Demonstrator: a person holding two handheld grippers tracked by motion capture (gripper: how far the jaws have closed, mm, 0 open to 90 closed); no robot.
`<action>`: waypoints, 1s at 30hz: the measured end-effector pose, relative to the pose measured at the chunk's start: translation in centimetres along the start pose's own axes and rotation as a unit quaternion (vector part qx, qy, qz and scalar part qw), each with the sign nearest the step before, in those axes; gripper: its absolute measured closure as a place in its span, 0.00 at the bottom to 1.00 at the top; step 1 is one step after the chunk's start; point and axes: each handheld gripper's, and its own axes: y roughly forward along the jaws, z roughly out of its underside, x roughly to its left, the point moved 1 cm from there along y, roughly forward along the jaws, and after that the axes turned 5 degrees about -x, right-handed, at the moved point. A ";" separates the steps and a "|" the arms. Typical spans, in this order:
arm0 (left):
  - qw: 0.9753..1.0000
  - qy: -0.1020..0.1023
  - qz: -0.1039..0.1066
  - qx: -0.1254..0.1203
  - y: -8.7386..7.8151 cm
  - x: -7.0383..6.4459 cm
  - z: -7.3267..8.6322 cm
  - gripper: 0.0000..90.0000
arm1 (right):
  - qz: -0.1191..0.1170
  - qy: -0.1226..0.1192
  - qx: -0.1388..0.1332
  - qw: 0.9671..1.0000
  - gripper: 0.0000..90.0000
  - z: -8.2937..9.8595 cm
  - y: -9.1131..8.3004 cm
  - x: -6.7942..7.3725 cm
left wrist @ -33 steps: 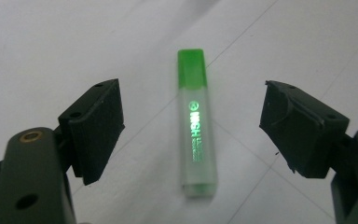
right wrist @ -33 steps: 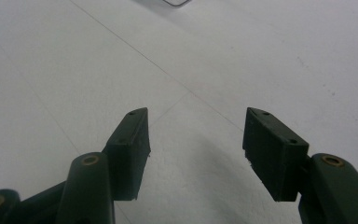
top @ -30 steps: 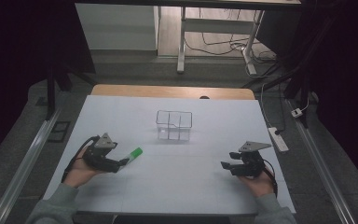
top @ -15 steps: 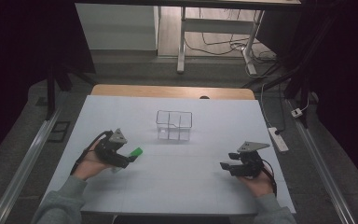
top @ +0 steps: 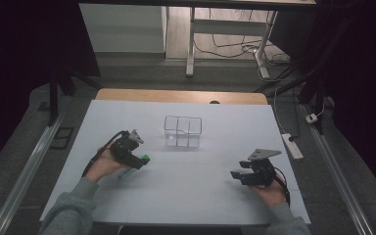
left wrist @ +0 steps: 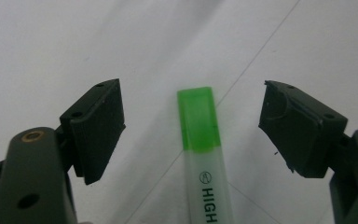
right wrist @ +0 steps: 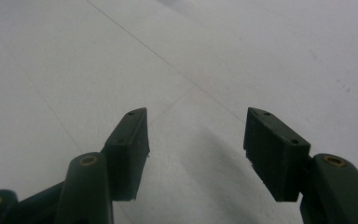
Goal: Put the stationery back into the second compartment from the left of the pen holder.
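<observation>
White table (top: 186,186): green-capped, translucent-bodied highlighter (left wrist: 200,140) between open left claw (left wrist: 191,126).

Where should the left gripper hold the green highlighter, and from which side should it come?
Probably on the pale barrel just behind the green cap. The highlighter lies flat on the table, and the open left gripper already straddles it from above, so closing across its narrow width should suit.
</observation>
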 end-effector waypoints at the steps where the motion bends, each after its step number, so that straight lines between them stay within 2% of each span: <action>1: 1.000 -0.001 0.000 0.005 0.2 0.1 0.0 0.24 | 0.000 0.000 0.000 1.000 0.45 0.0 0.0 0.0; 9: 0.999 -0.018 0.004 0.036 1.8 0.5 -0.4 0.27 | 0.000 0.001 0.002 1.000 0.45 0.0 0.1 0.0; 18: 0.998 -0.017 0.007 0.060 2.5 0.4 -0.3 0.30 | 0.001 -0.001 0.006 1.000 0.44 0.1 0.2 0.0; 24: 0.998 -0.014 0.012 0.067 2.8 0.2 -0.2 0.38 | 0.001 0.001 0.006 1.000 0.44 0.1 0.2 0.0; 28: 0.997 -0.017 0.028 0.066 2.7 0.1 -0.2 0.50 | 0.002 -0.001 0.007 1.000 0.44 0.1 0.2 0.0; 30: 0.997 -0.022 0.030 0.064 2.7 0.1 -0.1 0.55 | 0.003 -0.001 0.006 1.000 0.44 0.1 0.2 0.0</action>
